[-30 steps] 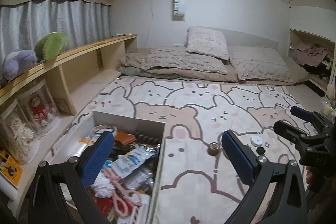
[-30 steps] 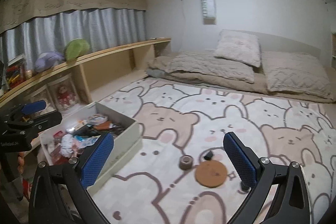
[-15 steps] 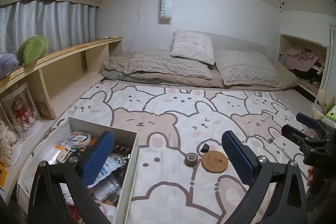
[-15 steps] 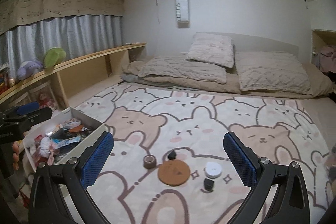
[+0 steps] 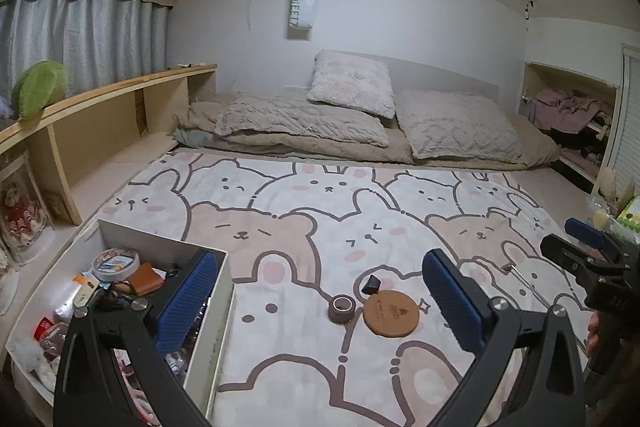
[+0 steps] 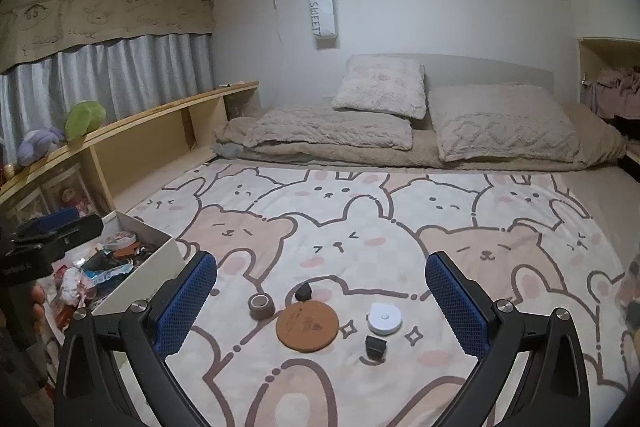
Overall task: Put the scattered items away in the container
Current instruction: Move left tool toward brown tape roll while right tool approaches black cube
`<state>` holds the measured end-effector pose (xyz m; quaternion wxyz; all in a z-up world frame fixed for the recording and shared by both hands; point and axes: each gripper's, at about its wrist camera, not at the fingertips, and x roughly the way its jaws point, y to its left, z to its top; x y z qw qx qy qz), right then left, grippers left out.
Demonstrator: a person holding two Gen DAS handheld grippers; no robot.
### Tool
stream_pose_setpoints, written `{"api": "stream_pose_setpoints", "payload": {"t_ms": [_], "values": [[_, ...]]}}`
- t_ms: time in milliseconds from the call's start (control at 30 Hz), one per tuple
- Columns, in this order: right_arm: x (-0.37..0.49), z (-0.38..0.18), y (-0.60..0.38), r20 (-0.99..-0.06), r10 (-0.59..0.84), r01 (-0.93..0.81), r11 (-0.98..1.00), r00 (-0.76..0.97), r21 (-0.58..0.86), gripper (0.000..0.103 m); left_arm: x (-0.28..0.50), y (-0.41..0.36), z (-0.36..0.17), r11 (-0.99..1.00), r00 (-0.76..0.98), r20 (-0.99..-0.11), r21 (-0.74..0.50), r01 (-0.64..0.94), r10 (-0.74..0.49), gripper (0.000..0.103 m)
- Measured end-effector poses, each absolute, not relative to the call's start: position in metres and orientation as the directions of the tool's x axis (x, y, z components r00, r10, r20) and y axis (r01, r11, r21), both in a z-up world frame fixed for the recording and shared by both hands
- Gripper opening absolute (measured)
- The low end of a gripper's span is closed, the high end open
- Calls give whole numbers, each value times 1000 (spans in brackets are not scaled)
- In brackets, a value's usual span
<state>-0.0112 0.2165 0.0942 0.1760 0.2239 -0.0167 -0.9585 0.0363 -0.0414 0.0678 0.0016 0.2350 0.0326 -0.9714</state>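
Left tool [image 5: 316, 301]: jaws wide apart, empty, above the rug's near edge.
Right tool [image 6: 320, 301]: jaws wide apart, empty, over the scattered items.
Container [image 5: 222, 269]: white box at 8 o'clock on the bear-print rug [image 6: 360, 227], already crowded with odds and ends.
Scattered items: cork coaster [image 6: 307, 325] at centre; brown tape roll [image 6: 261, 305] just beside it at 9 o'clock; white round case [image 6: 384, 319] at 3 o'clock; two small black pieces nearby.
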Motion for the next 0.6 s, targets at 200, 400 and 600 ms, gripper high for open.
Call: {"api": "stream_pose_setpoints", "payload": {"t_ms": [200,400,600], "values": [[-21,79,218,-441,-332,317,-942,-834,110,103,26,-37,55,-997,-888,-459,-83,8,31,103],[-35,60,218,-471,-309,300,-949,-826,96,103,9,-33,37,-997,-875,-483,-76,10,28,103],[-49,44,220,-493,-309,289,-950,-813,118,103,-7,-29,23,-998,-868,-495,-65,1,31,103]]}}
